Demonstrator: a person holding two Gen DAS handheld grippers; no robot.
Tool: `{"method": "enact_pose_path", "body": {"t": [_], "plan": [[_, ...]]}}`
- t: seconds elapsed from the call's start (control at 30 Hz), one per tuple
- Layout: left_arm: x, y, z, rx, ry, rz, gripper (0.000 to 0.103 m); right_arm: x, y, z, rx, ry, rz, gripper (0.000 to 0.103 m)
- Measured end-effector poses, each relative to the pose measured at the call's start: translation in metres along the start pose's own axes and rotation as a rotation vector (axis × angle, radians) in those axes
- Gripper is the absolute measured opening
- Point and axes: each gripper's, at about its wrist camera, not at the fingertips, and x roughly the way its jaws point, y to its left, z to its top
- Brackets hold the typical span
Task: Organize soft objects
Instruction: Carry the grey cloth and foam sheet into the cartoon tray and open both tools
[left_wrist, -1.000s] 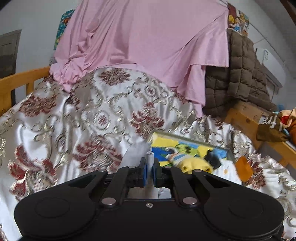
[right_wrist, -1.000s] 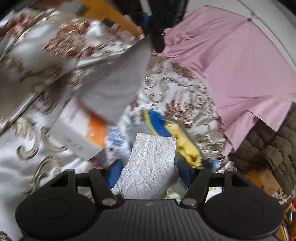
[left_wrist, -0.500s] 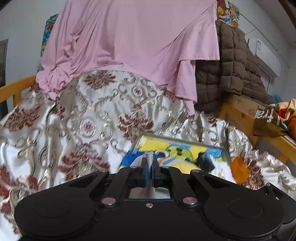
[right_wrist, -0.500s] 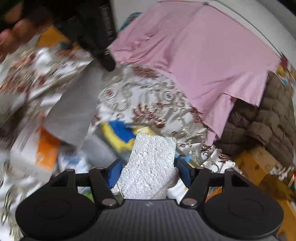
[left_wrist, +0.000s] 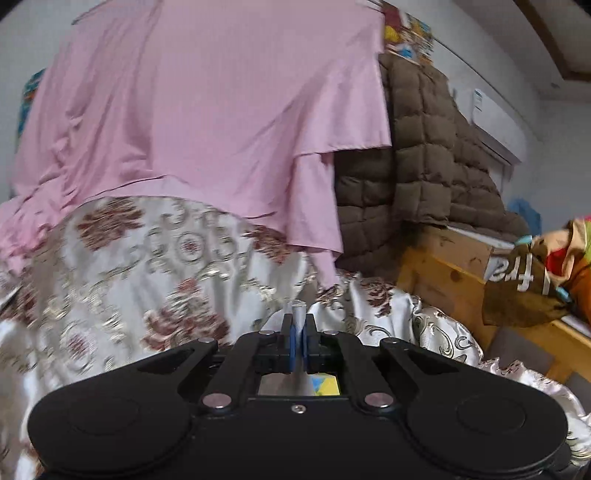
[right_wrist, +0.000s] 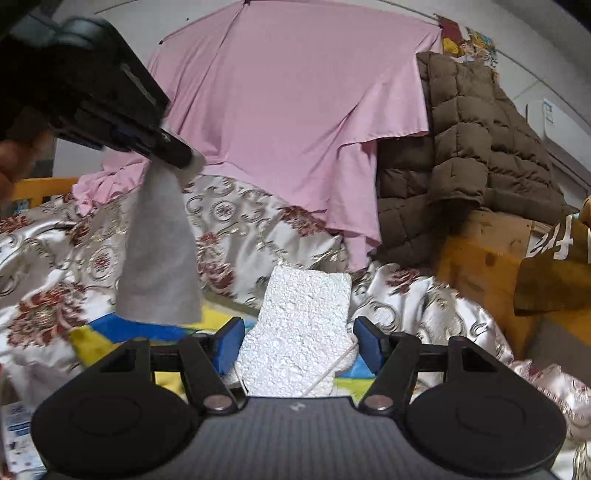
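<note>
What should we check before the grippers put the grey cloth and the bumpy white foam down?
1. Left gripper pinching the thin grey cloth: ok.
2. Grey cloth hanging free above the floral satin bedspread: ok.
3. Bumpy white foam block between the right gripper pads: ok.
4. Foam squeezed firmly: cannot tell.
5. Where to put them: cannot tell.

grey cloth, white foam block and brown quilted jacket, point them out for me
grey cloth (right_wrist: 159, 258), right wrist view, middle of the hanging sheet
white foam block (right_wrist: 299, 328), right wrist view, centre of its bumpy face
brown quilted jacket (right_wrist: 469, 147), right wrist view, upper padded panel
</note>
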Motion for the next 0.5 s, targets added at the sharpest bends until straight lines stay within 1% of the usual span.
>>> {"method": "enact_pose_path", "body": {"t": [0.07, 0.2, 0.27, 0.33, 0.5], "plan": [[0.019, -0.009, -0.002, 0.033, 0.005, -0.019, 0.003, 0.004, -0.008, 0.0, 0.025, -0.003, 0.008, 0.069], [0.055, -0.022, -0.019, 0.073, 0.066, -0.015, 0.003, 0.013, -0.008, -0.006, 0.006, 0.002, 0.008, 0.069], [0.067, -0.022, -0.029, 0.059, 0.099, -0.005, 0.003, 0.018, -0.007, -0.008, 0.011, 0.005, 0.024, 0.069], [0.077, -0.017, -0.04, 0.022, 0.13, 0.011, 0.003, 0.022, -0.003, -0.01, 0.01, 0.017, 0.037, 0.069], [0.09, -0.001, -0.065, -0.018, 0.201, 0.07, 0.004, 0.034, 0.006, -0.019, -0.008, 0.065, 0.066, 0.07]]}}
